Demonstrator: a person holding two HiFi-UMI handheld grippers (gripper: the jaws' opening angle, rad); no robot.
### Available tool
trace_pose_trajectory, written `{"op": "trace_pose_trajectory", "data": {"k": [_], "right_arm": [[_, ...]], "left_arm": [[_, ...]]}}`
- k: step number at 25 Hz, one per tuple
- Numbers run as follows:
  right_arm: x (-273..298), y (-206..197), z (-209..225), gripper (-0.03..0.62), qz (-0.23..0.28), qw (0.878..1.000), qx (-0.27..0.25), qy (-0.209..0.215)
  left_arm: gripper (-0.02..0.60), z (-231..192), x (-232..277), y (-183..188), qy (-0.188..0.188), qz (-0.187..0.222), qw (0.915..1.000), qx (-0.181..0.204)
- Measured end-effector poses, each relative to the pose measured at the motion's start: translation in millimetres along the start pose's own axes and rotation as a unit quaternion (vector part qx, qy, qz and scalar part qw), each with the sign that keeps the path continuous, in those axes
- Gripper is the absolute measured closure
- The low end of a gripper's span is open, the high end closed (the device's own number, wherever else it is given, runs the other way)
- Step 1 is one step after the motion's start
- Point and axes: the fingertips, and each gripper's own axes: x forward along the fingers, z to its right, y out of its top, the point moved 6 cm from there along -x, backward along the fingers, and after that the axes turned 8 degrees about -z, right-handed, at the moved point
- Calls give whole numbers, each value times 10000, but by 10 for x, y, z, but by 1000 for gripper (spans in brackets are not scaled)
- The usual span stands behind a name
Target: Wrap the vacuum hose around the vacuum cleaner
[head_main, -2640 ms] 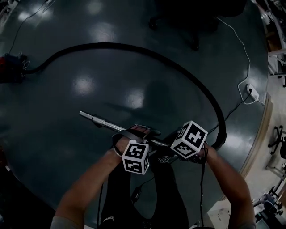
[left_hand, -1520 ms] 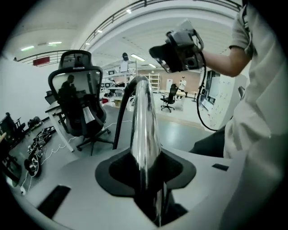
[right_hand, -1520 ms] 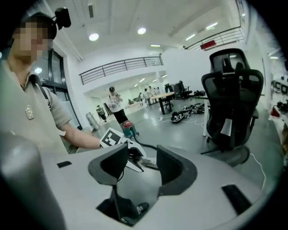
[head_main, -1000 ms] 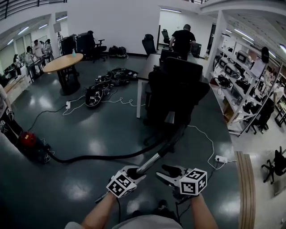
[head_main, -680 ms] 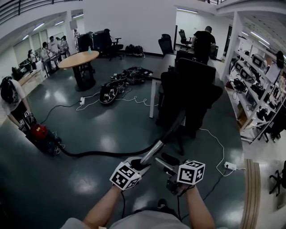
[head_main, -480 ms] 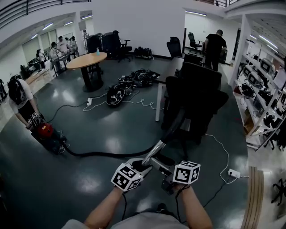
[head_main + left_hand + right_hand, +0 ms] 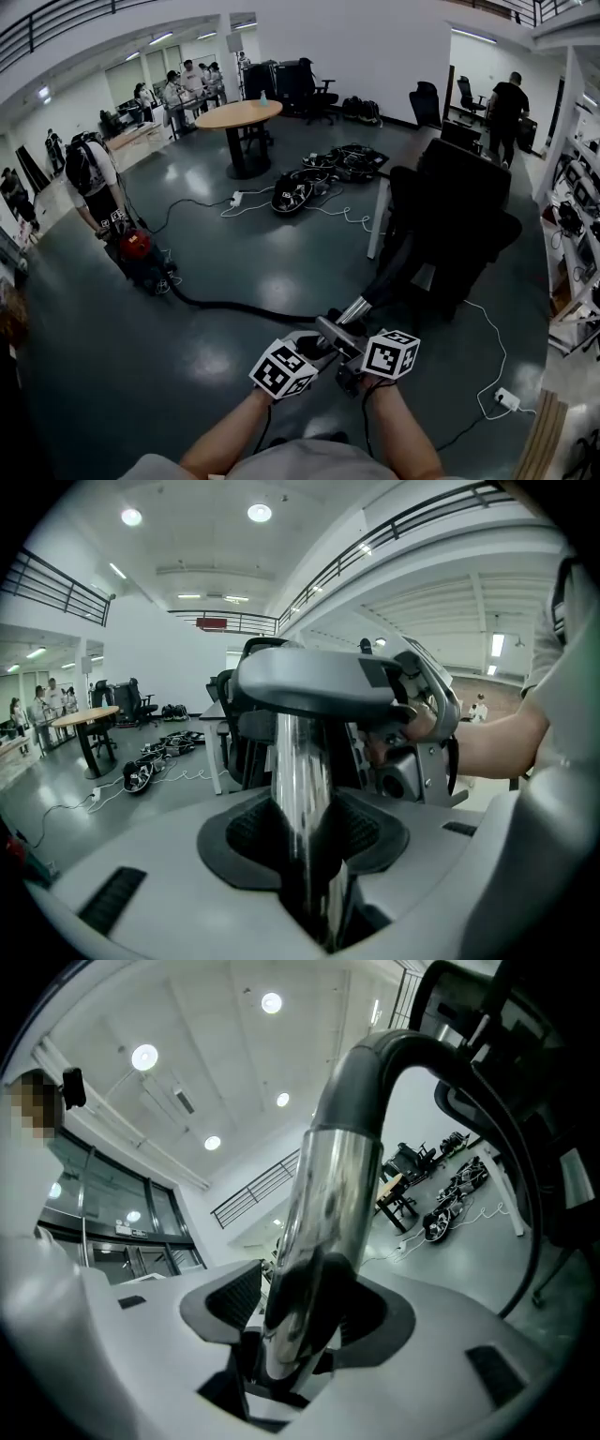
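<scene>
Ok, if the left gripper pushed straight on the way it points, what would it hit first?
Probably the right gripper, crossing close ahead on the same metal tube; its jaws have just been opening around it. Beyond stands the black office chair.

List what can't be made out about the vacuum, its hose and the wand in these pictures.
- Vacuum cleaner: head view, too small and far to show where its hose plugs in; a person stands over it.
- Hose: head view, its run from the floor up to the wand is lost against the dark chair.
- Wand: left gripper view, its near end disappears down inside the left claw.
</scene>
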Motion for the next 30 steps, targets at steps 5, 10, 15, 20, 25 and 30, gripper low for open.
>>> {"op": "trace_pose_trajectory", "data": {"k": [5, 10, 15, 20, 25, 30], "right_arm": [[-10, -3, 57, 436, -69, 9999, 125, 32], [-54, -50, 58, 444, -235, 9997, -50, 77], [-128, 71, 171, 442, -254, 9993, -240, -91], [-61, 140, 184, 442, -476, 9958, -779, -105], [10, 170, 264, 442, -901, 9867, -1310, -337], [176, 41, 286, 442, -1544, 9672, -1903, -662]], "left_arm": [[428, 82, 46, -8, 132, 18, 9996, -255], [428, 162, 110, -77, 360, -54, 9993, -115], [338, 214, 157, -155, 318, -481, 9983, 121], [290, 238, 115, -209, 230, -557, 9982, 44], [290, 66, -44, -445, 313, -736, 9967, -135], [290, -184, -221, -437, 302, -644, 9975, 10]]}}
